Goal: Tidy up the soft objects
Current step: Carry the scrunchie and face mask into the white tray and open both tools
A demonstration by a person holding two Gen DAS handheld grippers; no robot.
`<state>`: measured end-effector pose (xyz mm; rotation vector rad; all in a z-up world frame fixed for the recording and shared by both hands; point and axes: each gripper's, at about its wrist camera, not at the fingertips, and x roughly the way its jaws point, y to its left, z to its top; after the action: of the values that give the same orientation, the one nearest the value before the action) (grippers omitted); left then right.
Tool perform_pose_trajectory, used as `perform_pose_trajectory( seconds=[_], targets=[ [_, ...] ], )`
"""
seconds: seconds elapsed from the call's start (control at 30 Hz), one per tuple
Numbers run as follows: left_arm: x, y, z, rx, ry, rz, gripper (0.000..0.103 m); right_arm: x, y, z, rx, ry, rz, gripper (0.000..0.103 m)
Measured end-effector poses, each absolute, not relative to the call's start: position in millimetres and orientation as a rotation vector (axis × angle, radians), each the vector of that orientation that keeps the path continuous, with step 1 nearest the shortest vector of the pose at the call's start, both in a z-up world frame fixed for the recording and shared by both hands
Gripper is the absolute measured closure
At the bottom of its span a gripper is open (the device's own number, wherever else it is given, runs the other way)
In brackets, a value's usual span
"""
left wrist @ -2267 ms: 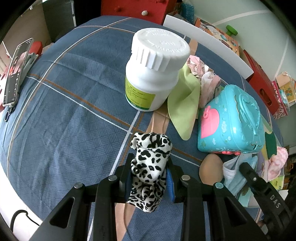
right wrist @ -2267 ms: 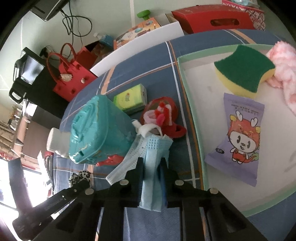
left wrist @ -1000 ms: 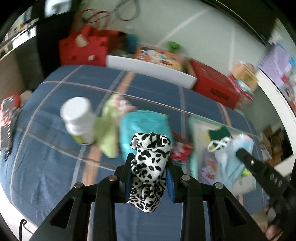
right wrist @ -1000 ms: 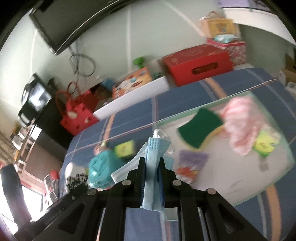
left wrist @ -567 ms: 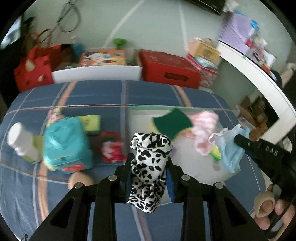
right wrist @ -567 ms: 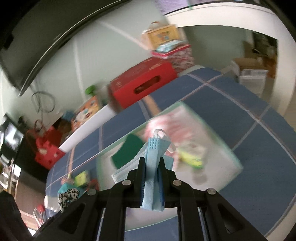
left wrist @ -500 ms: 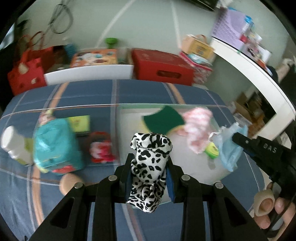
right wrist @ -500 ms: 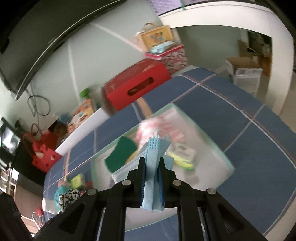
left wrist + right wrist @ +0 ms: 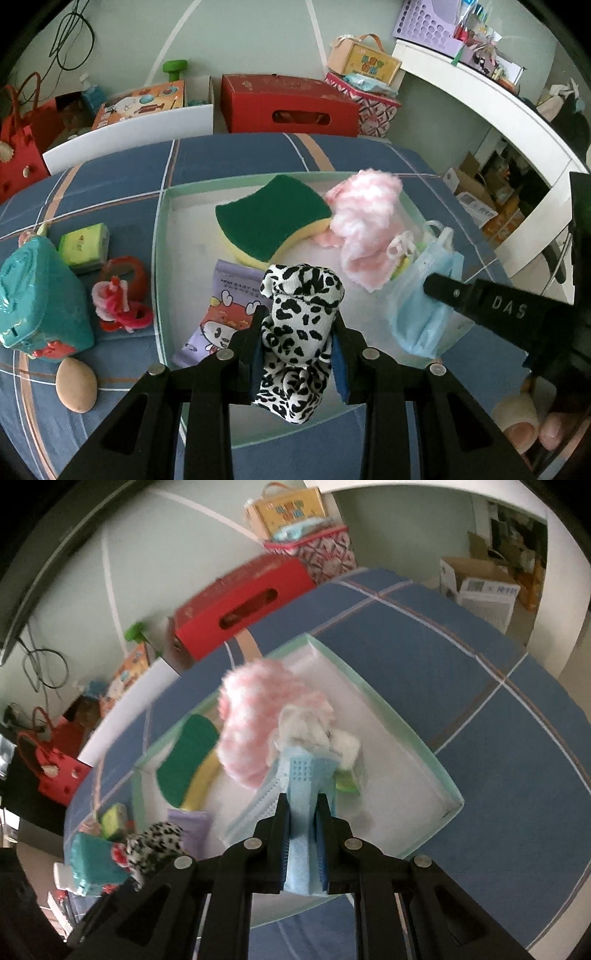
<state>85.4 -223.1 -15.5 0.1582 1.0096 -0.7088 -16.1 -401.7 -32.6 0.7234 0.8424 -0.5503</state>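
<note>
1. Clamping a bundled leopard-print cloth (image 9: 300,332), the left gripper (image 9: 298,345) has its blue pads pressed against both sides of the fabric, which bulges above the fingertips over the near part of a shallow white tray (image 9: 162,236) with a pale green rim.
2. Across from it, the right gripper (image 9: 303,843) is closed on a folded light blue face mask (image 9: 301,812); in the left wrist view the mask (image 9: 424,306) hangs from the black fingers over the tray's right side, its white ear loops sticking up.
3. Inside the tray lie a green-and-yellow scouring sponge (image 9: 271,218), a fluffy pink-and-white cloth (image 9: 364,229) touching the sponge's right end, and a purple cartoon-printed wipes packet (image 9: 221,317) partly hidden behind the leopard cloth.
4. A small green-and-white packet (image 9: 349,771) sits just beside the pink cloth, behind the mask.
5. The tray rests on a blue plaid bedspread (image 9: 236,155).
6. Left of the tray, on the bedspread, are a teal plastic toy case (image 9: 37,295), a red-and-pink hair tie bundle (image 9: 118,295), a green tissue pack (image 9: 83,243) and a tan egg-shaped object (image 9: 75,384).
</note>
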Motion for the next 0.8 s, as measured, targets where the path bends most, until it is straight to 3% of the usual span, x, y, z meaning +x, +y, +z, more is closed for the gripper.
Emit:
perform_pose_trajectory(
  seconds=[0.33,0.67,0.8],
  targets=[
    [91,-238,-42,0.198,1.064,-0.69,0.071,-14,-416,-65,0.751,0.928,-0.595,0.088],
    [96,-240,-44,0.196,1.103,-0.695,0.07,-12,-413,-58,0.741,0.925,-0.598,0.086],
    [93,-239,-40,0.189,1.102,-0.707,0.068,-16,-410,-50,0.726,0.915,-0.601,0.069]
  ],
)
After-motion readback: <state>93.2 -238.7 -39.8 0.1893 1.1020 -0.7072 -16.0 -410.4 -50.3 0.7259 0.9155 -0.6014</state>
